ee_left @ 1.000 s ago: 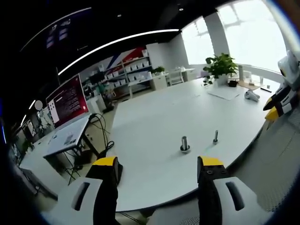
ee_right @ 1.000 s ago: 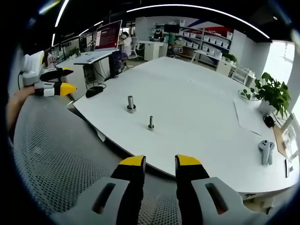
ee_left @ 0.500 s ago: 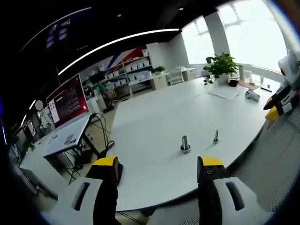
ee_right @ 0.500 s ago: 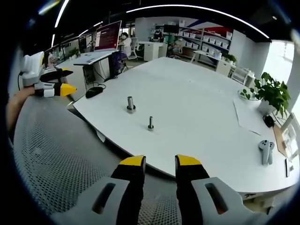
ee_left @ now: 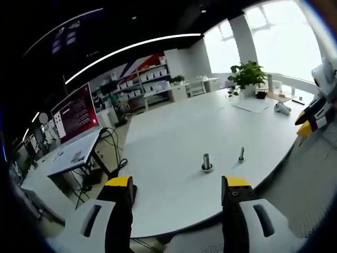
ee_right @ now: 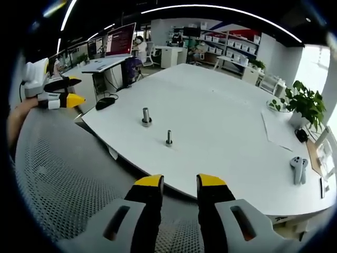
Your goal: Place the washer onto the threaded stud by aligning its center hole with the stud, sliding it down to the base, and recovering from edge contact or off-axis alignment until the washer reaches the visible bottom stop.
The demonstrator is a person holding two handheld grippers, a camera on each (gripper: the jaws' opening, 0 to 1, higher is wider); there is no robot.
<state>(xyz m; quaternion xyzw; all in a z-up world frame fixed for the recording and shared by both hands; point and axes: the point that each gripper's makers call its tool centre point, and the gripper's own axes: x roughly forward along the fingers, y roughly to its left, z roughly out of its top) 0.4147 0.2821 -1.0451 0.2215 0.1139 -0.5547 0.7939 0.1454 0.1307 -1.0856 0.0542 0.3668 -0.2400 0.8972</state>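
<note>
Two sets of tongs are held back from a white table (ee_right: 221, 121), short of its near edge, as if staged before the approach. The left tongs (ee_left: 176, 184) are spread wide and empty; the right tongs (ee_right: 180, 182) are parted narrowly, nothing gripped. A threaded stud (ee_right: 169, 138) and a thicker post (ee_right: 146, 116) are seen upright, near each other. The washer cannot be made out.

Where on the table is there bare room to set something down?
Most of the white table is bare: the wide middle past the two studs, up to the far edge. Crowded at the right end: paper, plant, controller.
</note>
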